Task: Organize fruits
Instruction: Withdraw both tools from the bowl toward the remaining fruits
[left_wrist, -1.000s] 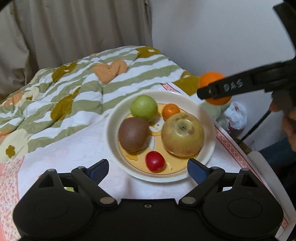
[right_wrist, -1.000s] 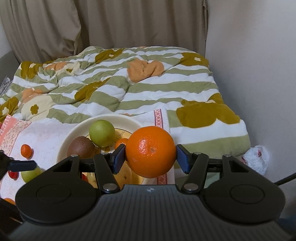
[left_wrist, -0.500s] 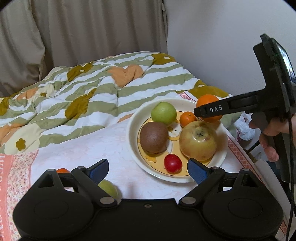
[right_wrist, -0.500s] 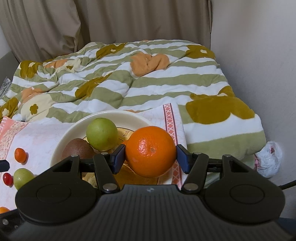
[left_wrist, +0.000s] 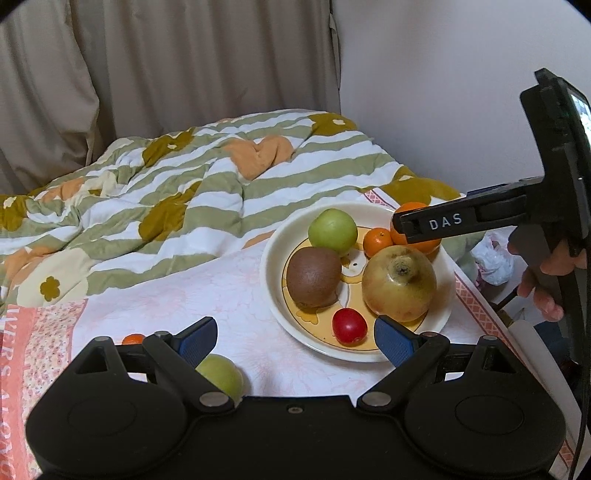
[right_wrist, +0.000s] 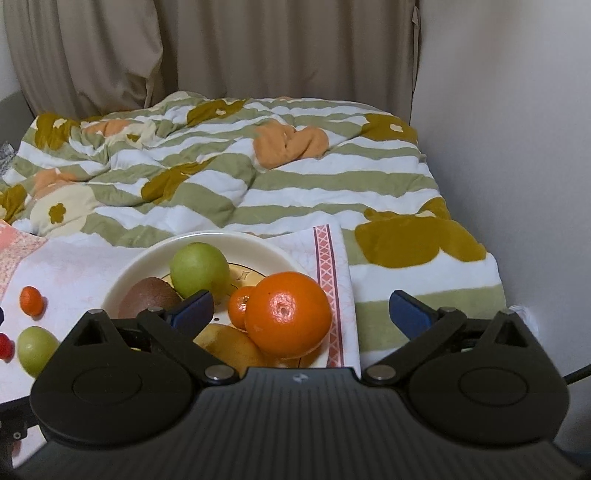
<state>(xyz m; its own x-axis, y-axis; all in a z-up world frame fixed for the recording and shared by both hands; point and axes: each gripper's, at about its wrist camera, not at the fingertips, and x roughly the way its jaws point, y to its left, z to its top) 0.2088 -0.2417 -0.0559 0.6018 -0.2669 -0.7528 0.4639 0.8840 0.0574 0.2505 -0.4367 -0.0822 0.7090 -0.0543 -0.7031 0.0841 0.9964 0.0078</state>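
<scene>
Left of the plate, on the pale pink-patterned cloth (right_wrist: 74, 266): a small orange mandarin (right_wrist: 31, 300), a red cherry tomato (right_wrist: 5, 346) at the frame edge, and a loose green round fruit (right_wrist: 36, 350). All three sit apart from each other and off the plate.

Your left gripper (left_wrist: 295, 341) has its blue-padded jaws spread wide with nothing between them. It hangs over the cloth. The loose green fruit sits just under its left finger (left_wrist: 195, 339); its right finger overlaps the near rim of the plate in view.

The round cream plate with a yellow cartoon centre (left_wrist: 273, 236) holds a brown fuzzy kiwi (left_wrist: 314, 277), a green round fruit (left_wrist: 332, 230), a second small mandarin (left_wrist: 377, 242), a small red tomato (left_wrist: 349, 325) and a big yellowish pomegranate-like fruit (left_wrist: 399, 284).

The large orange (right_wrist: 288, 314) now rests at the plate's right side, touching the small mandarin. Whether it sits fully inside the rim is hard to tell from here.

Your right gripper (right_wrist: 301, 310) has just been opening: both pads stand clear of the orange, which lies between them nearer the left pad. Your right hand (left_wrist: 550, 273) grips the handle at the far right.

Behind: a striped green-and-white quilt with ochre flowers (right_wrist: 258, 184), beige curtains (right_wrist: 258, 48).
</scene>
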